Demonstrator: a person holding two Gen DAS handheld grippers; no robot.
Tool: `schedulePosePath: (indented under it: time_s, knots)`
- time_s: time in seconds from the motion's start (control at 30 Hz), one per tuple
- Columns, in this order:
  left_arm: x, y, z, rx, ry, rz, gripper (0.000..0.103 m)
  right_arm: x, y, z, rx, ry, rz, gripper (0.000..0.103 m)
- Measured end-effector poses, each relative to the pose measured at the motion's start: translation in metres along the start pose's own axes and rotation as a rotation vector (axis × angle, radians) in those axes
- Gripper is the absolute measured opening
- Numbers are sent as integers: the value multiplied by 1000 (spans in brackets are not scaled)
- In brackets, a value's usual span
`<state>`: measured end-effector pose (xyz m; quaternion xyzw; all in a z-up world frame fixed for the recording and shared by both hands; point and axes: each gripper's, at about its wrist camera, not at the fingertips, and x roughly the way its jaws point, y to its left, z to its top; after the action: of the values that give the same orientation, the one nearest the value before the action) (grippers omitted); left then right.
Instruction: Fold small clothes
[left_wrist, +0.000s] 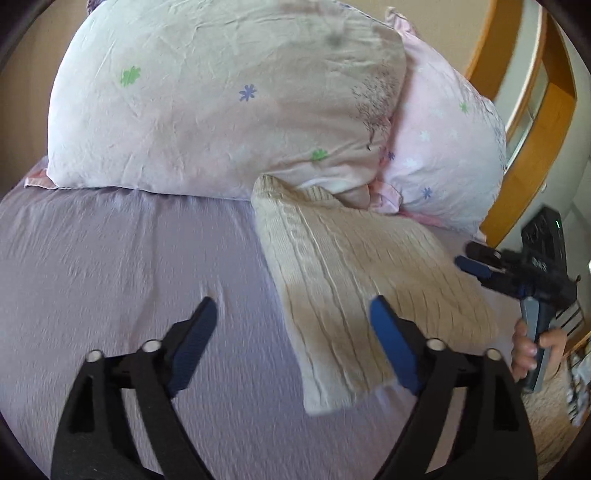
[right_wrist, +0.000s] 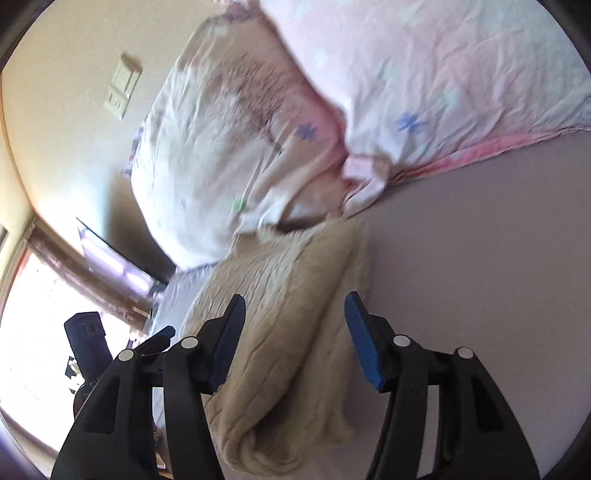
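Observation:
A cream cable-knit garment (left_wrist: 354, 291) lies folded on the lilac bed sheet (left_wrist: 110, 266), its far end tucked against the pillows. My left gripper (left_wrist: 295, 314) is open and empty, hovering above the garment's near left edge. My right gripper (left_wrist: 466, 258) shows at the right edge of the left wrist view, beside the garment's right side. In the right wrist view the right gripper (right_wrist: 295, 310) is open and empty just above the garment (right_wrist: 280, 332), which lies rumpled between the fingers.
Two pale pink pillows with small flower prints (left_wrist: 229, 96) (left_wrist: 443, 155) lean at the head of the bed. A wooden door frame (left_wrist: 517, 122) stands to the right. A bright window (right_wrist: 40, 321) and a wall switch (right_wrist: 123, 86) show in the right wrist view.

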<state>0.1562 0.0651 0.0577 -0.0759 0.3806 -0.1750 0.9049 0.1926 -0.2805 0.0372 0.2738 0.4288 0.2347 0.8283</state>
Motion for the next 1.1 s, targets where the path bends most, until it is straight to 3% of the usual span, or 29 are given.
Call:
schedulePosePath:
  time_s: [0.03, 0.07, 0.17, 0.27, 0.3, 0.33, 0.37, 0.4, 0.43, 0.53, 0.63, 0.77, 0.87, 1.1]
  knots:
    - [-3, -6, -4, 13, -6, 9, 94, 12, 2, 0, 3, 36, -26, 44]
    - [-4, -10, -9, 26, -11, 20, 95, 25, 1, 4, 4, 53, -48, 23]
    - [-10, -23, -21, 45, -31, 94, 101, 17, -8, 9, 79, -54, -99, 14]
    - [-16, -27, -35, -13, -38, 170, 101, -1, -14, 4, 112, -109, -199, 15]
    - [-15, -27, -38, -33, -20, 173, 101, -6, -11, 1, 103, -109, -213, 18]
    - [-12, -27, -40, -50, 15, 176, 101, -14, -7, -5, 95, -116, -223, 30]
    - [-7, -27, -42, -58, 57, 179, 101, -27, -2, -14, 79, -135, -259, 56]
    - [-1, -28, -45, -56, 100, 171, 101, -42, 3, -24, 54, -165, -297, 72]
    - [3, -29, -48, -49, 122, 156, 101, -53, 2, -32, 30, -191, -293, 96]
    - [13, -34, -58, -28, 152, 158, 101, -79, 14, -63, -57, -224, -326, 100]
    - [24, -40, -65, -28, 197, 162, 101, -74, 22, -90, -135, -148, -404, 102]
    - [33, -54, -71, 40, 229, 240, 101, -42, 32, -116, -206, -30, -459, 102]
    - [37, -61, -75, 90, 227, 294, 101, -20, 41, -126, -255, 19, -500, 102]
    - [33, -60, -82, 97, 170, 298, 101, -1, 43, -127, -287, 55, -542, 102]
